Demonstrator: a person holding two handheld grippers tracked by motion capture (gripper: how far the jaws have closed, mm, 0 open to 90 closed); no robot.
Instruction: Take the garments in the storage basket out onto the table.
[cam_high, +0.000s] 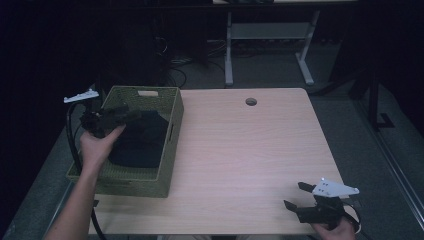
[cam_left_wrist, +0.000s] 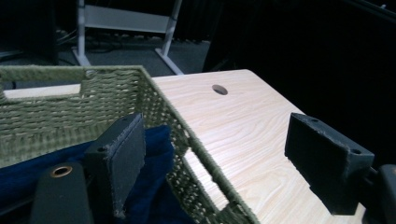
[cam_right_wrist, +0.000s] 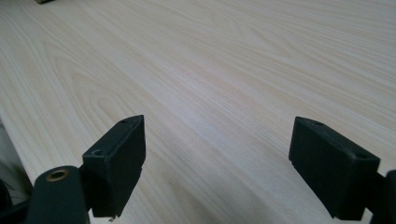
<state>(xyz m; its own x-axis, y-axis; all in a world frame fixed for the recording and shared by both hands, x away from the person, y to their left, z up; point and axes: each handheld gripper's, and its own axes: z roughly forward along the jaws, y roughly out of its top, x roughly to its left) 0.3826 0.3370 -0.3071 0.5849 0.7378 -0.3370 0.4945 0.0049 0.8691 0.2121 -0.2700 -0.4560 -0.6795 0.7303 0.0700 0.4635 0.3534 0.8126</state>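
Note:
A green woven basket (cam_high: 170, 150) stands on the left part of the wooden table (cam_high: 250, 150), with a dark blue cloth (cam_high: 142, 142) lying inside it. A hand holds my left gripper (cam_high: 127, 114) above the basket's back left. In the left gripper view this gripper (cam_left_wrist: 224, 158) is open: one jaw hangs over the blue cloth (cam_left_wrist: 159, 140), the other beyond the basket's rim (cam_left_wrist: 159, 98) over the table. My right gripper (cam_high: 295, 195) rests low near the table's front right corner. It is open (cam_right_wrist: 217, 168) with only bare wood (cam_right_wrist: 210, 70) between its jaws.
A round cable hole (cam_high: 251, 101) sits near the table's far edge. Behind the table stand the white legs of another desk (cam_high: 229, 55), with cables on the dark floor. The basket has a handle slot in its right wall (cam_high: 171, 132).

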